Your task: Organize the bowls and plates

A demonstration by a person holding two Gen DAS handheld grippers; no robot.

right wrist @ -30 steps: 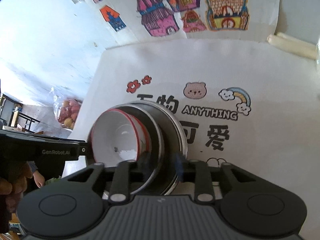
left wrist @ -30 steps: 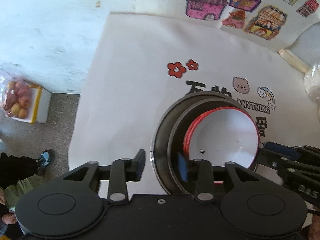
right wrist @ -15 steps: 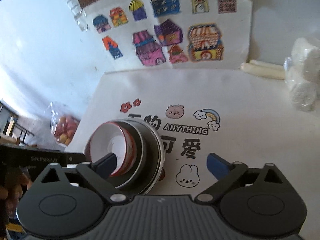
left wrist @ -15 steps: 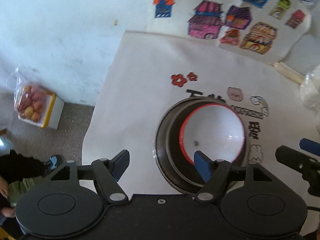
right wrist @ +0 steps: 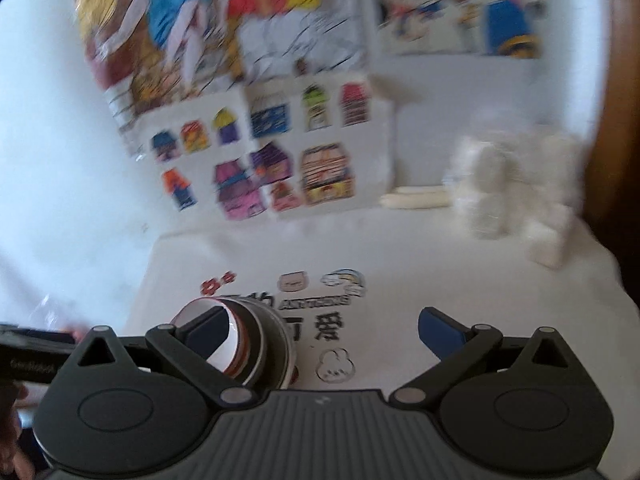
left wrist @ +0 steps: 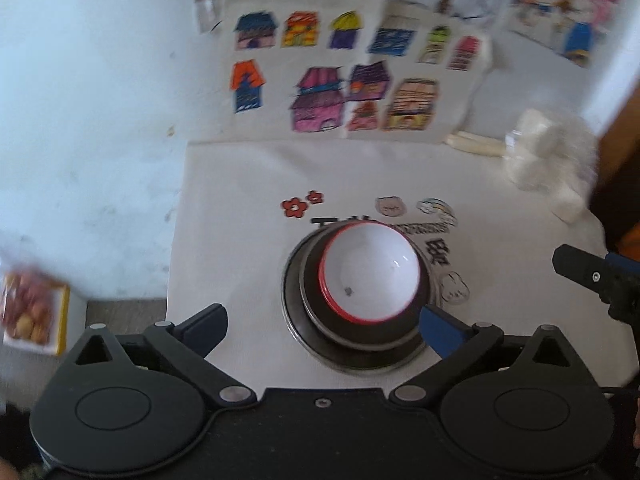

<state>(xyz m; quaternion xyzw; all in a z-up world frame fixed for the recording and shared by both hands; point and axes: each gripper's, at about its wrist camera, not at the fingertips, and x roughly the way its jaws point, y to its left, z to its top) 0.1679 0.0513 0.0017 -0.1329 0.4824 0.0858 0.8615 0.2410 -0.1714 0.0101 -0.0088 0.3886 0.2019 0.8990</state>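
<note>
A white bowl with a red rim (left wrist: 370, 276) sits nested in a stack of dark metal dishes (left wrist: 296, 320) on the printed white tablecloth (left wrist: 240, 200). My left gripper (left wrist: 322, 314) hovers above the near side of the stack. Its jaws are opening wide and its pads touch nothing. One finger (left wrist: 580, 268) of my right gripper shows at the right edge. In the right wrist view, my right gripper (right wrist: 320, 316) stands open and empty above the cloth. There the bowl (right wrist: 222, 354) and metal dishes (right wrist: 272, 344) lie behind its left finger.
A bag of white rolls (left wrist: 552, 160) and a pale stick (left wrist: 476, 146) lie at the back right. A sheet of house drawings (left wrist: 340, 92) leans on the wall. The table's left edge drops to the floor, where a box of fruit (left wrist: 28, 312) stands.
Both grippers have let go of the stack's rim, opened wide and risen back from it. The stack stays on the cloth, and the bowl now sits centred in it.
</note>
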